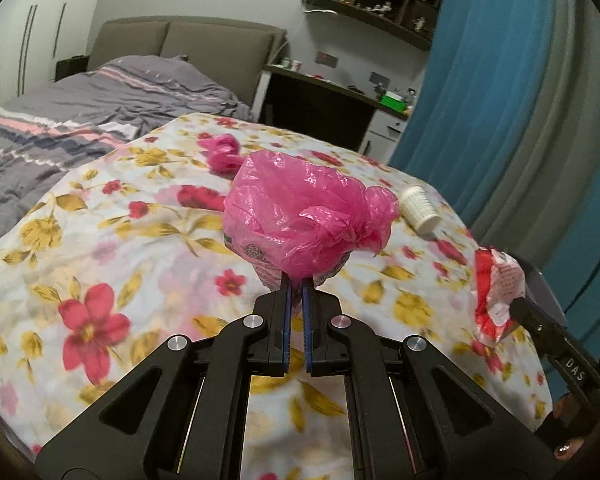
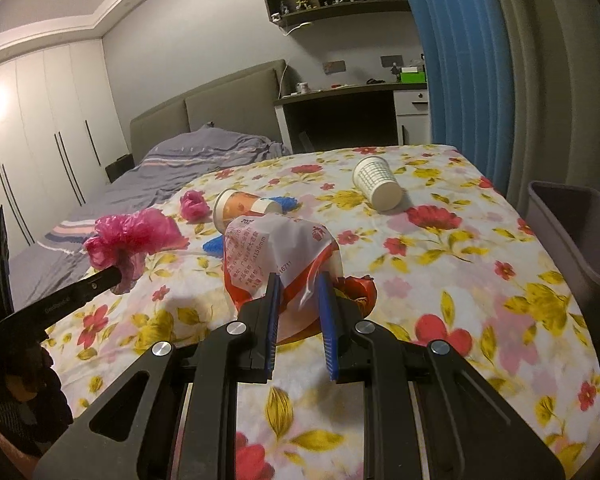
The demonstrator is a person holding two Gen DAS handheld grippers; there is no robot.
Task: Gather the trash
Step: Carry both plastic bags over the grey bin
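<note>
Floral tabletop (image 2: 440, 280) | left claw (image 1: 296, 284) clenched on pink bag (image 1: 300, 216) | right claw (image 2: 300, 284) grasping red-white wrapper (image 2: 276, 256) | step: both loaded, carry | next: grey bin (image 2: 572, 232) far right, release.

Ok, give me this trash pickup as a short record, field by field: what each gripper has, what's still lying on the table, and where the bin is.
left gripper: shut on pink plastic bag
right gripper: shut on red and white wrapper
still on floral tablecloth: white paper cup on its side, orange paper cup on its side, small pink bag
bin: grey, at the table's right edge
</note>
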